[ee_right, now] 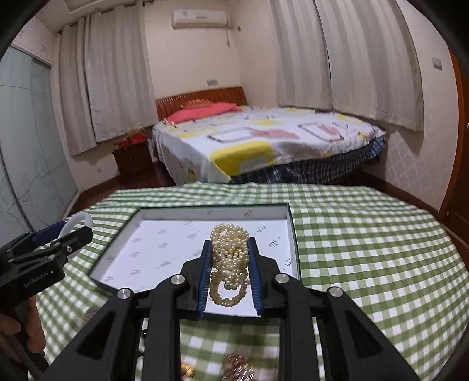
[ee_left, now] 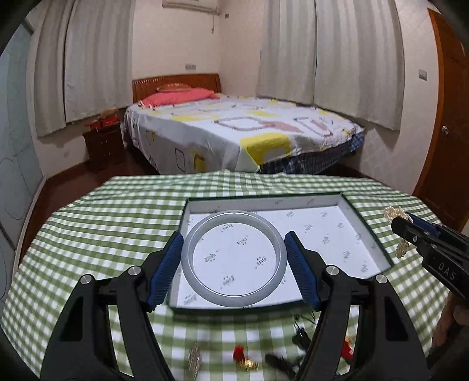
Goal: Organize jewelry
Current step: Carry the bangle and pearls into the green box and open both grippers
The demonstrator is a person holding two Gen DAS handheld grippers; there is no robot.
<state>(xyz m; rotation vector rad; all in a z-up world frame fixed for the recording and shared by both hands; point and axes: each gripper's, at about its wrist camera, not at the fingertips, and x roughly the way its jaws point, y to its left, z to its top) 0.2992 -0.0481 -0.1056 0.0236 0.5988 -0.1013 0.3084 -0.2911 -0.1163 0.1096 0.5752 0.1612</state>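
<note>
Bedroom walls hung with pale curtains (ee_left: 88,64) are seen in the left wrist view, with a bed (ee_left: 234,132) under a patterned cover at twelve o'clock and a dark nightstand (ee_left: 104,146) at ten o'clock. Nearer, a table is covered by a green checked cloth (ee_left: 117,211), whose far edge is left with open floor between it and the bed. A shallow white-lined box (ee_left: 322,222) is set on the cloth, its dark rim running close to the cloth's far edge. The left gripper (ee_left: 234,252) is held over the box with its blue pads pressed on both sides of a pale bangle (ee_left: 234,296). At three o'clock the right gripper (ee_left: 410,231) is seen with pearls (ee_left: 392,212) pinched in it. Small blurred trinkets (ee_left: 243,357) are scattered on the cloth at six o'clock.

In the right wrist view the same bed (ee_right: 263,140) is seen at twelve o'clock and an air conditioner (ee_right: 199,18) high on the wall. The right gripper (ee_right: 230,249) is closed on a bunched pearl necklace (ee_right: 230,258) above the box's (ee_right: 164,243) near right part. Bare cloth (ee_right: 366,249) is spread wide at three o'clock. At nine o'clock the left gripper (ee_right: 70,231) is seen carrying the bangle (ee_right: 80,218).
</note>
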